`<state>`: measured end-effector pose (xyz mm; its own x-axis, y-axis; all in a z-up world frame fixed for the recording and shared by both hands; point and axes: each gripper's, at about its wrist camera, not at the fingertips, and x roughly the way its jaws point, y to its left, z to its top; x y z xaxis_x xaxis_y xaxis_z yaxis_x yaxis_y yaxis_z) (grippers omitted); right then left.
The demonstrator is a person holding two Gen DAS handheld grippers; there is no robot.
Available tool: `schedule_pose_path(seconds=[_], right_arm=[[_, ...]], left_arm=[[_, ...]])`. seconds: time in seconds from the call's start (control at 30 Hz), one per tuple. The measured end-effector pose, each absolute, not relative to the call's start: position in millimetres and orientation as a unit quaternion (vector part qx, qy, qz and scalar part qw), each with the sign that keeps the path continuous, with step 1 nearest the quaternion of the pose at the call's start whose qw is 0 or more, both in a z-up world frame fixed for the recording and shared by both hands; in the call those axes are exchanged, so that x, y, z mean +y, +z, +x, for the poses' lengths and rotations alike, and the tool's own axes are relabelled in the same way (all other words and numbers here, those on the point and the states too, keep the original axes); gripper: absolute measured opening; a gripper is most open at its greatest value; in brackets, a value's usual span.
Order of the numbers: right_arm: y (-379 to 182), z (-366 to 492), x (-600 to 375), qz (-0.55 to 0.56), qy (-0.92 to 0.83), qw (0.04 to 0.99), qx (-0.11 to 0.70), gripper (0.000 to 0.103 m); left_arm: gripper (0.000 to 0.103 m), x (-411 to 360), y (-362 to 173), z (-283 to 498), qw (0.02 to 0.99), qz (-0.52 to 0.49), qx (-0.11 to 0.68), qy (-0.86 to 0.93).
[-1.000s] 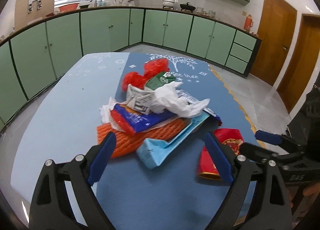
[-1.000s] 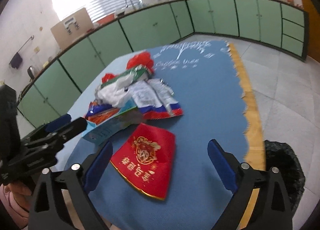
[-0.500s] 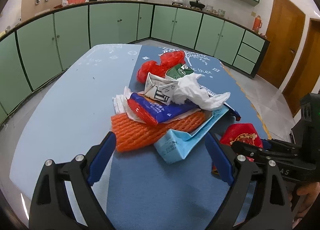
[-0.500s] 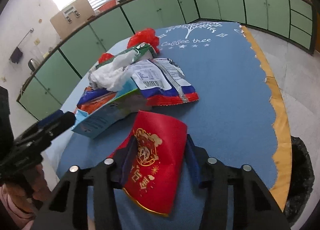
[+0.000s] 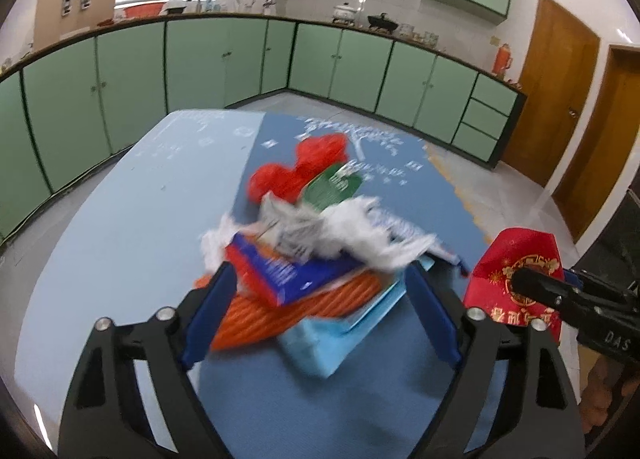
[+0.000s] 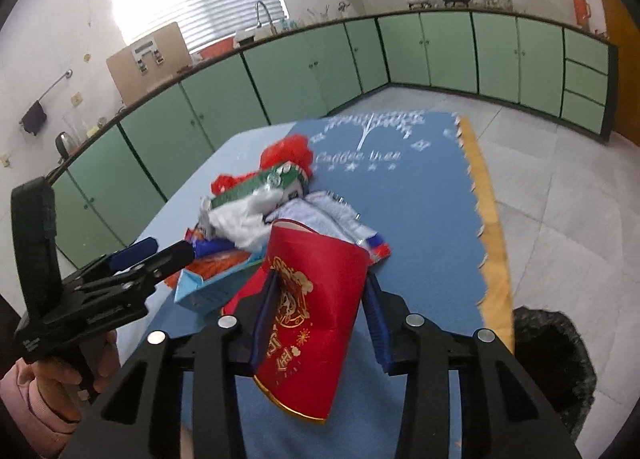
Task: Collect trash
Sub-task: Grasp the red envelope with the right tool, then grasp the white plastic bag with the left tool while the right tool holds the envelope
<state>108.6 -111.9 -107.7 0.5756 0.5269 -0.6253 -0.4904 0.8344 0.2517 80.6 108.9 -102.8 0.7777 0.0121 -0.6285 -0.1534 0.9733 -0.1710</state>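
Note:
My right gripper (image 6: pixel 318 317) is shut on a red paper cup with gold print (image 6: pixel 308 319) and holds it off the table; the cup also shows in the left wrist view (image 5: pixel 516 279). A trash pile (image 5: pixel 312 255) lies mid-table: orange foam net (image 5: pixel 280 309), blue wrapper (image 5: pixel 288 275), light blue carton (image 5: pixel 332 343), white tissue (image 5: pixel 360 231), green carton (image 5: pixel 334 187), red plastic bag (image 5: pixel 304 167). The pile also shows in the right wrist view (image 6: pixel 256 219). My left gripper (image 5: pixel 320 319) is open and empty, close before the pile.
A blue cloth covers the table (image 6: pixel 420 203), with a yellow fringe along its right edge (image 6: pixel 494 243). A black-lined trash bin (image 6: pixel 552 359) stands on the floor to the right of the table. Green kitchen cabinets (image 5: pixel 240 59) run along the walls.
My right gripper closed on the red cup and lifted it off the table. My left gripper moved in toward the pile, still open.

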Motion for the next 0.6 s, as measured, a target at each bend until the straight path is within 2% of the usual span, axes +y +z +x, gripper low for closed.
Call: schedule_pose_path(seconds=[0.13,0.2,0.43,0.5,0.6], right_arm=[[-100,110,-121,0.026,0.272,0.895,0.352,0.041],[-100,111,-124,0.025,0.266,0.898,0.351,0.040],[-105,122,-135,0.033,0.255,0.897,0.358,0.040],[-106,123,-136,0.034,0.255,0.897,0.359,0.040],[-106,125,-136,0.035,0.257,0.897,0.359,0.040]], left_arm=[[0.071,95,-98,97,0.938,-0.110,0.328,0.019],[0.061,87,-100,108,0.936,-0.104,0.335,0.014],[0.039,80,-119,138,0.921,-0.110,0.372,0.028],[0.022,81,-123,143,0.917,-0.114,0.380,0.031],[0.002,86,-126,145,0.914,-0.128,0.385,0.032]])
